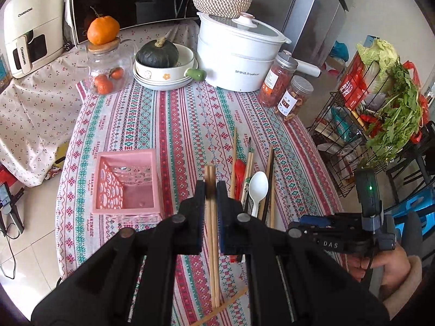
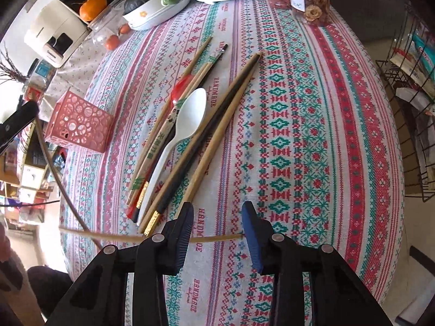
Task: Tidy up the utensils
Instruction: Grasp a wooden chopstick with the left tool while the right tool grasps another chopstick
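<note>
While my left gripper clenched a wooden chopstick pair just right of the empty pink basket, nothing was sorted yet. Through the right camera, my right gripper stood unclenched over a thin stick, the utensil pile right of the basket.

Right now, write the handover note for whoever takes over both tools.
Left tool: shut on a pair of bamboo chopsticks, lifted beside the pink basket.
Right tool: open, low over one loose bamboo chopstick lying crosswise; nothing gripped.
Done: basket looks empty, nothing sorted yet.
Left: drop the held pair in the basket, then the pile beside it: white plastic spoon, red spoon, remaining chopsticks.
</note>
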A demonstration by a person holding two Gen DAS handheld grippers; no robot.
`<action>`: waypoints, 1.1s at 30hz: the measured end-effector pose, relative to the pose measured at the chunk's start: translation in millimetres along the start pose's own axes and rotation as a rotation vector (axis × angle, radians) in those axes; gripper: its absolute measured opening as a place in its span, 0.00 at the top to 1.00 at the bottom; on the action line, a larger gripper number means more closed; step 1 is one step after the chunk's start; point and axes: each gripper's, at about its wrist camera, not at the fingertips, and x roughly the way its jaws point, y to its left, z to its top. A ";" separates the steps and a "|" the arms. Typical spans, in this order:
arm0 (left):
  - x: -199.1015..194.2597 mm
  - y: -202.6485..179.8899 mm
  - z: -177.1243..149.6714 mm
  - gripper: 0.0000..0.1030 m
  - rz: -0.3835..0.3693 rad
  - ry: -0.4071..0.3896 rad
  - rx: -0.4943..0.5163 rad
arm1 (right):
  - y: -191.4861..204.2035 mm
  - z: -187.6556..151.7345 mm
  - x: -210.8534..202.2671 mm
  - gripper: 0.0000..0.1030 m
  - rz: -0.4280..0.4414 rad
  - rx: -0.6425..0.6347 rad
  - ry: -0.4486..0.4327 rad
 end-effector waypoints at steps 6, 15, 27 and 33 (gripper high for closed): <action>-42.8 23.7 -23.7 0.91 -0.052 -0.100 -0.032 | -21.6 -20.9 -15.2 0.64 0.066 0.169 0.024; -64.4 51.1 -42.4 0.92 -0.100 -0.177 -0.082 | -1.2 -62.9 -13.9 0.64 -0.095 0.224 0.048; -94.0 61.9 -61.2 0.93 -0.121 -0.225 -0.075 | 65.2 -62.4 24.1 0.62 -0.300 0.154 -0.007; -96.1 72.6 -68.2 0.95 -0.100 -0.224 -0.092 | 71.4 -59.6 28.1 0.62 -0.177 0.258 -0.016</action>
